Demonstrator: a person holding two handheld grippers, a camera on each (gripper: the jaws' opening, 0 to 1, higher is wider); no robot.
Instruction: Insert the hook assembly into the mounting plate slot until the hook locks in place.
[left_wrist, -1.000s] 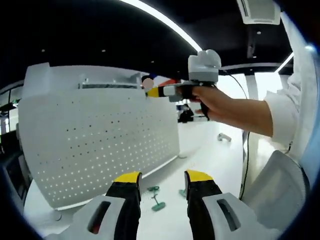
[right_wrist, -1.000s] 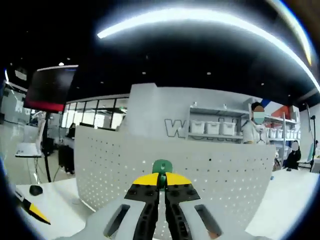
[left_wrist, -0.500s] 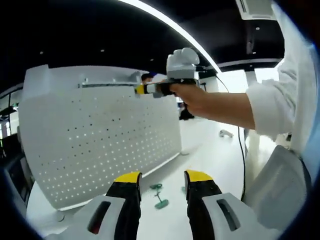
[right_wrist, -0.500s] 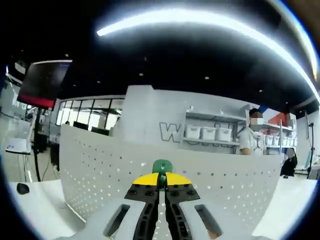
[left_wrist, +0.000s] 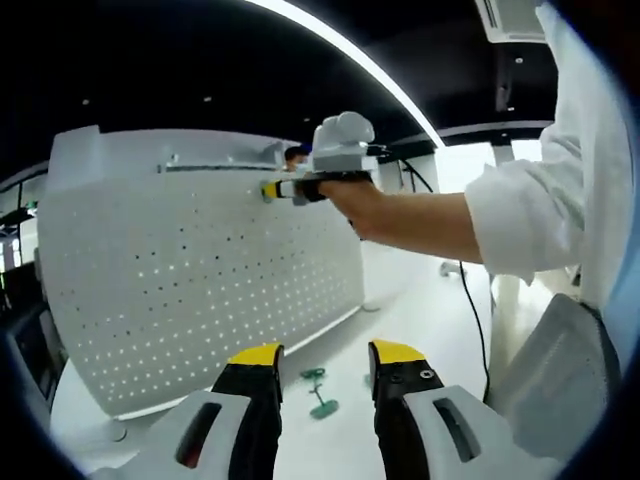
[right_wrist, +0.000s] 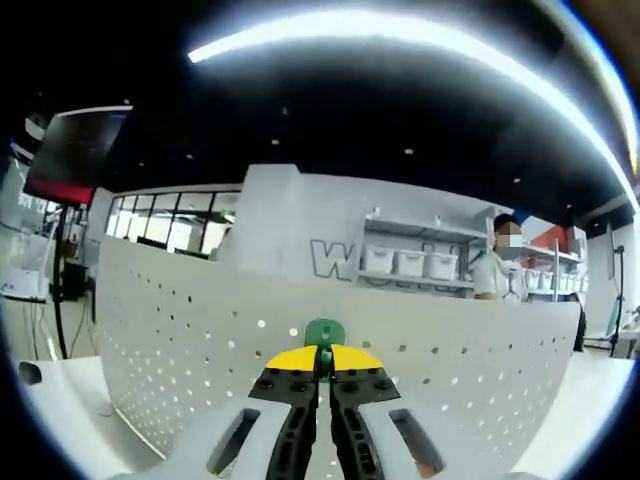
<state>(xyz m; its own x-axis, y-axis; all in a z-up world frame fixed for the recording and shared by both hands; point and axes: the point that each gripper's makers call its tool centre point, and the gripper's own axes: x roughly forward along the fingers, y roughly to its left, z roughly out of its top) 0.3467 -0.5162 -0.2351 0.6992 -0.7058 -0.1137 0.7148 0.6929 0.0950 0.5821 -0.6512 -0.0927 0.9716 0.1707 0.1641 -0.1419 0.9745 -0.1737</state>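
Right gripper view: green hook (right_wrist: 324, 333) is sitting pinched between my right gripper's (right_wrist: 322, 362) closed jaws, right up against the white perforated plate (right_wrist: 180, 340). My left gripper (left_wrist: 322, 362) is hanging open and empty over the table (left_wrist: 420, 320), where spare green hooks (left_wrist: 316, 392) are lying.

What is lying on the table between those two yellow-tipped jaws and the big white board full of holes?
In the left gripper view, green hooks lie on the white table between the left hand-held gripper and the perforated board.
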